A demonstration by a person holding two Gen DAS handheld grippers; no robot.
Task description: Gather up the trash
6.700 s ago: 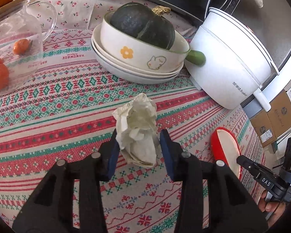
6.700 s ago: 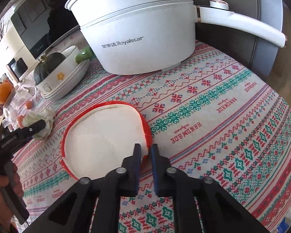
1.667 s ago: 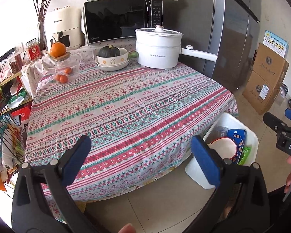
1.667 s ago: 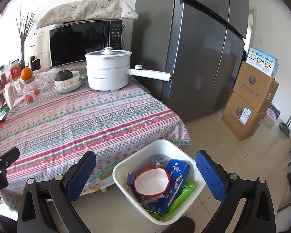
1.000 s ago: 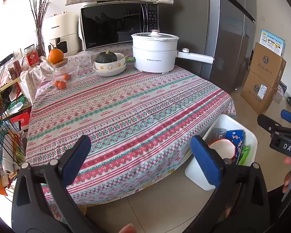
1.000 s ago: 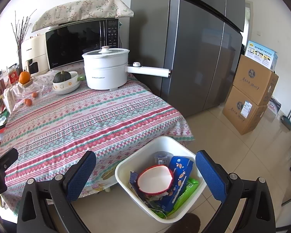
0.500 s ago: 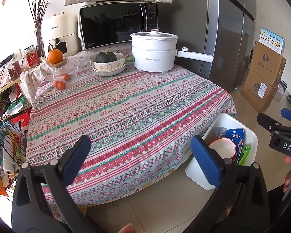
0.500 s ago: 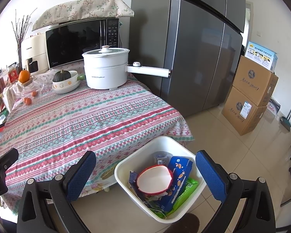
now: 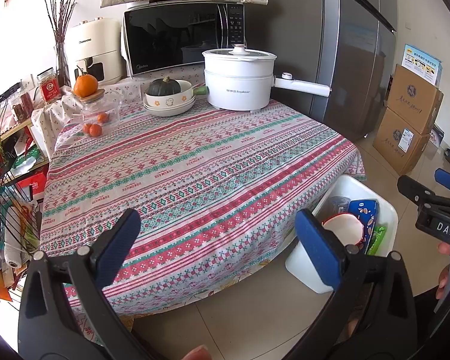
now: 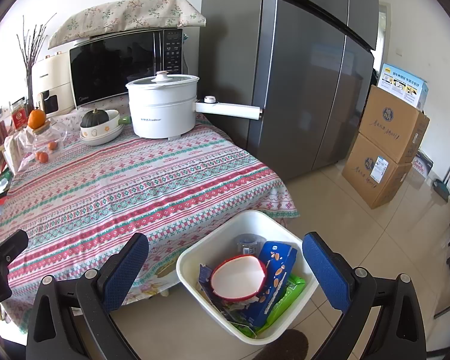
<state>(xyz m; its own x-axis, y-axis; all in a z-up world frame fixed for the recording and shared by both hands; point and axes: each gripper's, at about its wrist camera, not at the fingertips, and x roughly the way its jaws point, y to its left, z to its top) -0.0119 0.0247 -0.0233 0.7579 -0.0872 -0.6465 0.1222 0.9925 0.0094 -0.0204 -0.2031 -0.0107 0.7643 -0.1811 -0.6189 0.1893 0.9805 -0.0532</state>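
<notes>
With both the left gripper [image 9: 214,241] and right gripper [image 10: 225,265] jaws released, trash sits in the white bin [image 10: 195,259] near the desk [image 10: 111,186]; we risk overlooking scraps hidden from view.

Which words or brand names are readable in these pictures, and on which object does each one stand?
"Royalstar": white electric pot.
"Midea": microwave.
"CHANGHONG": cream appliance.
"HANDMADE": tablecloth, repeated.
"DAS": right gripper body.
Cardboard boxes, blue box, blue packet in the bin: too small to read.
</notes>
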